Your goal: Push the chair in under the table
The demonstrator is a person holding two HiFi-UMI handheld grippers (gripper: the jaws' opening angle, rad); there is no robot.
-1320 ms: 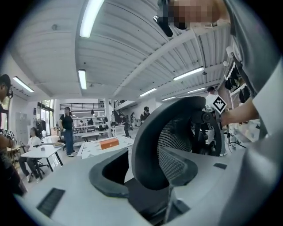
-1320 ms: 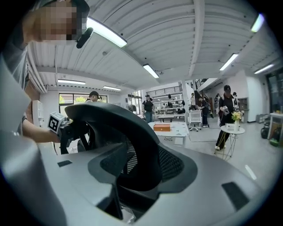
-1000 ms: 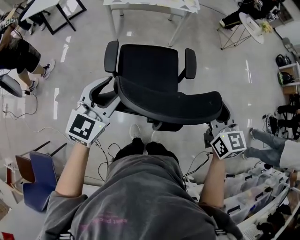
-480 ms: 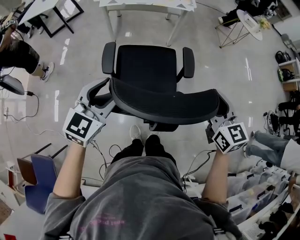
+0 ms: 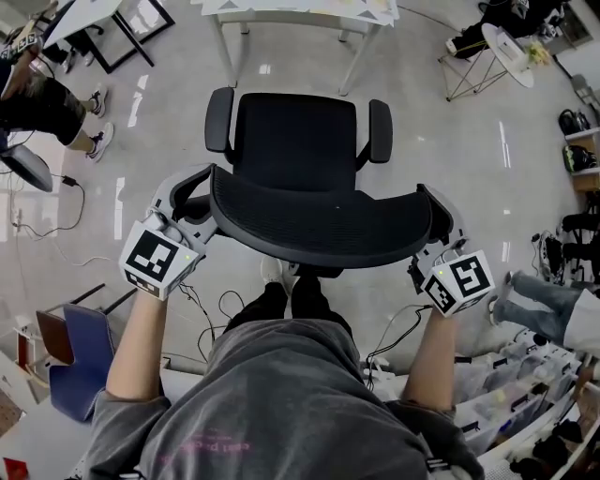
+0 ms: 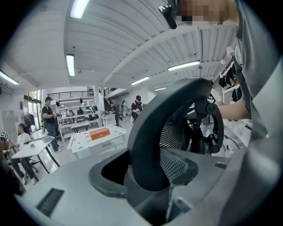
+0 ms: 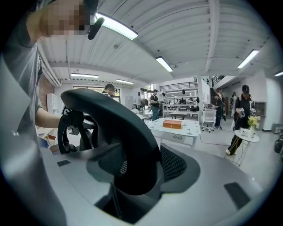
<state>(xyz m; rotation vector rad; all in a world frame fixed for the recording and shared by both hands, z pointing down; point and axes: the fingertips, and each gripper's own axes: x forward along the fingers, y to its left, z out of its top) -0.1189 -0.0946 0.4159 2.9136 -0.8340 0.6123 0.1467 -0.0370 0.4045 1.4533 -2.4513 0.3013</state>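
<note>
Black chair (image 5: pixel 298 141) stands on the floor (image 5: pixel 169 122), seat facing the white table (image 5: pixel 281 14) edge, not under it yet. Left gripper (image 5: pixel 192 192) jaws sit wide round the left end of the backrest (image 5: pixel 319 225) rim, with a gap on one side. Right gripper (image 5: pixel 441 220) jaws have just been opening and are wide now, with the rim's right end between them.

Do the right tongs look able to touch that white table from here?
Probably not. The right tongs, whose jaws have just been opening, straddle the backrest, and the whole chair stands between them and the table.
</note>
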